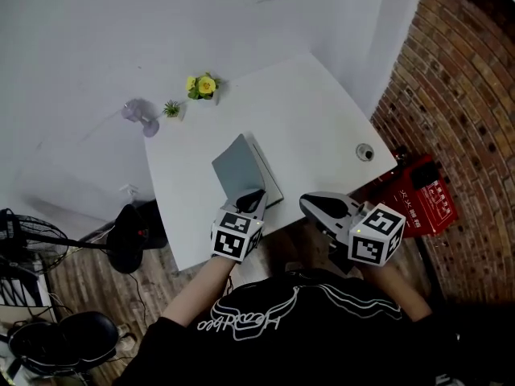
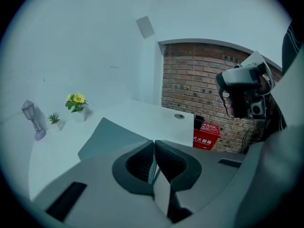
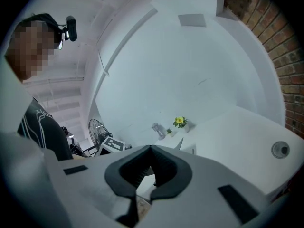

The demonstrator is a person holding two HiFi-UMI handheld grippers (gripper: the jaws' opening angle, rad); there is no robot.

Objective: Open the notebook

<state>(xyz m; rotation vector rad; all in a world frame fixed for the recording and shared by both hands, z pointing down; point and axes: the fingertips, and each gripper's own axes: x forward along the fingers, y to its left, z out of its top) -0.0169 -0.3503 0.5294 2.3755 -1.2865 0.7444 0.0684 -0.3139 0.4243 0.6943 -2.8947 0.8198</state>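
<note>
Two sets of jaws, both closed. My left gripper (image 1: 251, 202) is clenched on the near corner of the notebook's grey cover (image 1: 236, 167). The left gripper view shows the thin edge of that cover nipped between the pads at (image 2: 153, 148), with the grey sheet (image 2: 107, 137) fanning away ahead and to the left. My right gripper (image 1: 310, 205) has its jaws together on nothing. Its own view shows the tips meeting (image 3: 151, 148) with only open air and the table beyond.

- Notebook (image 1: 261, 175) lies on the white table (image 1: 306, 111) near its front edge, directly ahead of the left jaws. Cover is tilted up off the pages, and a pale strip of page shows along its right side.
- Long axis runs away from me, toward the far side of the table.
- Spine is not seen directly. Since the right side is the one lifted, I judge the hinge to be along the left long edge.
- Left hand is on the notebook. Right hand hangs apart, off the table's front corner, to the notebook's right.

Judgement: opening is partly done. The cover needs to swing up and over to the left to lie flat. The risk is the whole book dragging, since nothing pins the pages.
</note>
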